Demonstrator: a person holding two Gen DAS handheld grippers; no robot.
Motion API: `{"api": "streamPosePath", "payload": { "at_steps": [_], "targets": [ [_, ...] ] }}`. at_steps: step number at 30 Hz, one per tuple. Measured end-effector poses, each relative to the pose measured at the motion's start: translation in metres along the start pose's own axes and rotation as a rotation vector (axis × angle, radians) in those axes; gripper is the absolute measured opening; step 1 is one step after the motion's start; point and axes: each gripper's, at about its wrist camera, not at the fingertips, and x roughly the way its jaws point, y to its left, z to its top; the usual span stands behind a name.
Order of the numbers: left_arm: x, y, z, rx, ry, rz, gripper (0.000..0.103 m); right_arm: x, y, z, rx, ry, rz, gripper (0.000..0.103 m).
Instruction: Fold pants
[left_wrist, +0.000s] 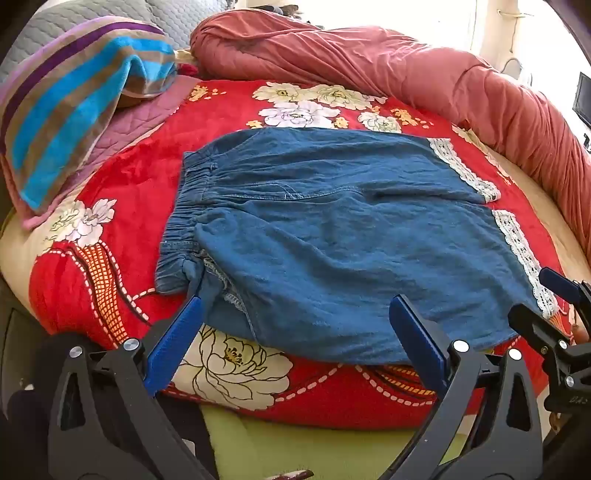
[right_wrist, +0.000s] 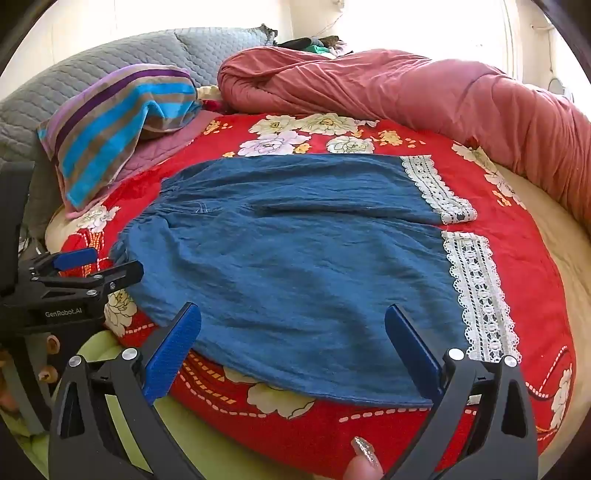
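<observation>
Rolled quilt (right_wrist: 424, 96) behind, towel (right_wrist: 110, 129) left

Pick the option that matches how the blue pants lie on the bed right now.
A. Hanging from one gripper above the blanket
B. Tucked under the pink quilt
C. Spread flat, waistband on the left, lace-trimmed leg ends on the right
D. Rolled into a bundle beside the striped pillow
C: the pants lie spread on the red flowered blanket, gathered waistband at left, white lace hems at right, and neither open gripper holds them.
</observation>
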Motion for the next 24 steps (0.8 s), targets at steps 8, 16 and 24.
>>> {"api": "streamPosePath", "payload": {
  "at_steps": [8, 16, 24],
  "targets": [
    [0.005, -0.002, 0.001, 0.004, 0.011, 0.007, 0.094, -0.001, 0.0, 0.002, -0.011, 0.001, 0.003, 0.099],
    [0.0, 0.004, -0.002, -0.005, 0.004, -0.001, 0.094, 0.001, 0.006, 0.003, -0.019, 0.0, -0.007, 0.099],
    [0.002, 0.003, -0.003, 0.002, 0.009, 0.001, 0.094, 0.001, 0.008, 0.002, -0.022, 0.002, -0.003, 0.099]
  ]
}}
